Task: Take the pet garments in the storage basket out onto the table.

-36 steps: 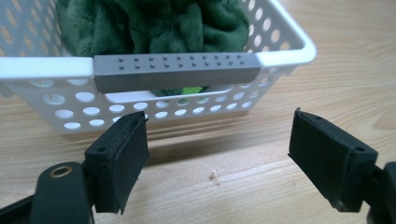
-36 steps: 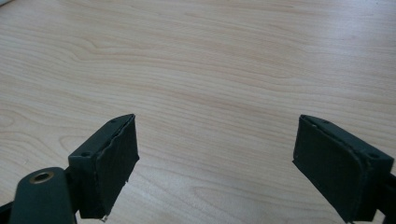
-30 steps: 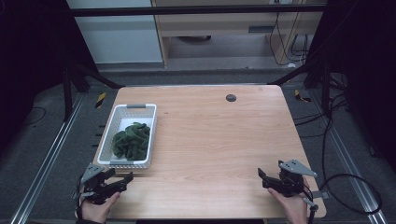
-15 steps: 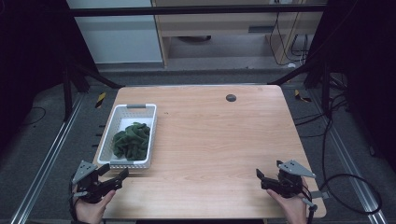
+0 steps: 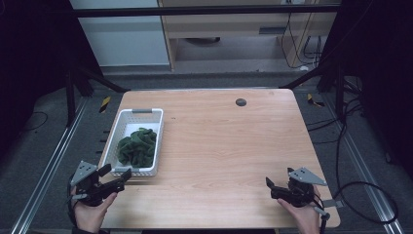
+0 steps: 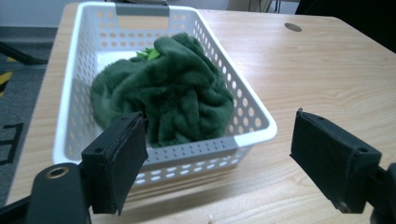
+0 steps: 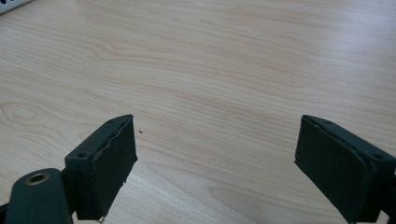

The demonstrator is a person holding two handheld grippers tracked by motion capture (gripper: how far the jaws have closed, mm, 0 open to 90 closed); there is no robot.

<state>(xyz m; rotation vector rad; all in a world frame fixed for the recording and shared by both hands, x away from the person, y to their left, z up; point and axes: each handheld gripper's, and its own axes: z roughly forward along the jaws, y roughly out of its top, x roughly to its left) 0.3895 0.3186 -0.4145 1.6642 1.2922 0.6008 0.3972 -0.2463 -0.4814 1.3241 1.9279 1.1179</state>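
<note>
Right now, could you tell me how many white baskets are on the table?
1. The white basket sits near the table's left edge, holding a crumpled green cloth, just ahead of the left gripper.

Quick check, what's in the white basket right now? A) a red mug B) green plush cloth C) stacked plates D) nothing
B: the left gripper view shows a crumpled green plush cloth bunched inside the white basket, its top rising above the rim.
</note>
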